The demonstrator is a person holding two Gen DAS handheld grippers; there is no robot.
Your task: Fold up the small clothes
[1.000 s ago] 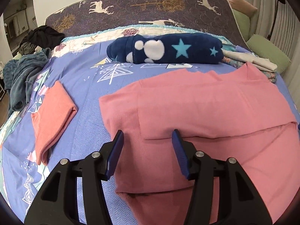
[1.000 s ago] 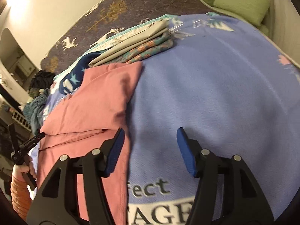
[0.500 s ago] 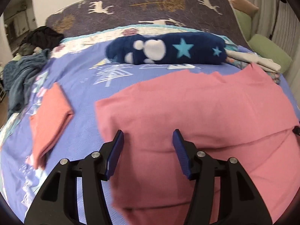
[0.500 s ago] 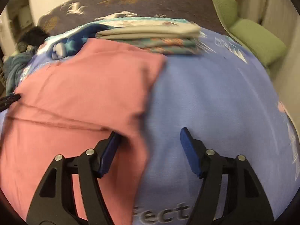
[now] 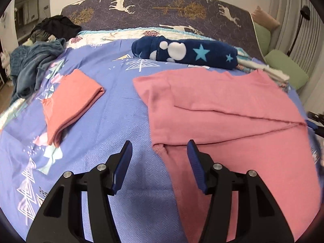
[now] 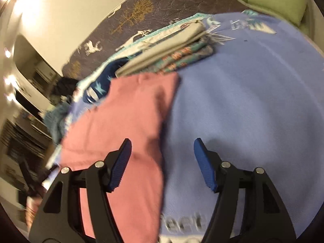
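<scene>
I have the pink garment [image 5: 232, 109] spread flat on the blue bedspread [image 5: 113, 121], toward the right half of the bed, with one flap folded over across its middle. My left gripper [image 5: 159, 151] hovers over the garment's near left edge with its blue pads apart and nothing between them but bedspread and the cloth's corner below. My right gripper [image 6: 162, 151] hangs over the garment's right edge; its jaws have just been opening and stand wide, gripping nothing, the left pad above the pink cloth and the right pad above bare bedspread. A smaller folded orange-pink piece [image 5: 70, 101] lies near the bed's left edge, well apart from the garment. A rolled navy blanket with stars [image 5: 186, 53] sits toward the headboard [image 5: 162, 8], and a stack of folded clothes [image 6: 172, 48] rests at the far right corner.
</scene>
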